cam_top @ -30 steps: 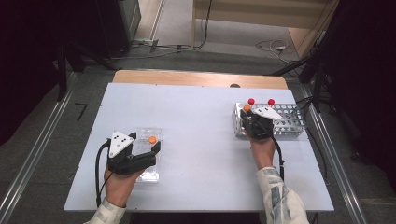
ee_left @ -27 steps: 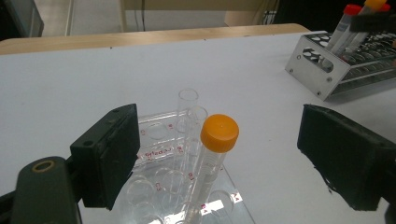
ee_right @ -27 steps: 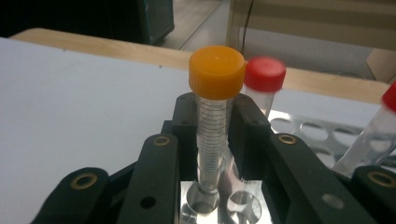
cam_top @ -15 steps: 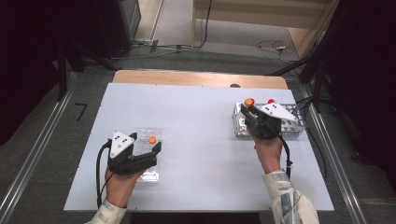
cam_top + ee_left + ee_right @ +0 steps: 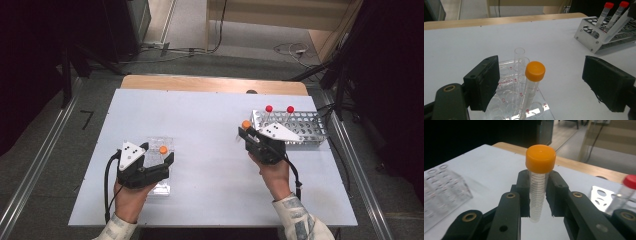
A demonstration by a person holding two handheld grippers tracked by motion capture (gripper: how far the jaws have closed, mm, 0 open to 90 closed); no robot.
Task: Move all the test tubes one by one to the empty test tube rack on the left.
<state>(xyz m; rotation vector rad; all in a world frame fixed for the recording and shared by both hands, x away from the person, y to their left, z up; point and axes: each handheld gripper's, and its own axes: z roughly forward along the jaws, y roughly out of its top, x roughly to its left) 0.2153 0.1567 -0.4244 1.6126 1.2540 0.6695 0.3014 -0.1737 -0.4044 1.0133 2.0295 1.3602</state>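
My right gripper (image 5: 248, 134) (image 5: 539, 195) is shut on a clear graduated tube with an orange cap (image 5: 540, 158) (image 5: 246, 124). It holds the tube upright above the table, just left of the metal rack (image 5: 305, 131). Two red-capped tubes (image 5: 269, 109) (image 5: 290, 109) stand in that rack. My left gripper (image 5: 157, 154) (image 5: 546, 85) is open, its jaws on either side of a second orange-capped tube (image 5: 535, 71) (image 5: 163, 149). This tube stands in a clear plastic rack (image 5: 507, 100) (image 5: 159, 186) beside an uncapped clear tube (image 5: 519, 53).
The white table (image 5: 210, 115) has a wooden strip (image 5: 210, 83) along its far edge. Cables lie on the floor beyond it, and metal rails run along both sides. In the right gripper view the clear rack (image 5: 441, 185) is at the left and the metal rack (image 5: 602, 195) at the right.
My right gripper has carried the orange-capped tube left, away from the metal rack's near-left corner, and turned to point left. My left gripper has stayed put.
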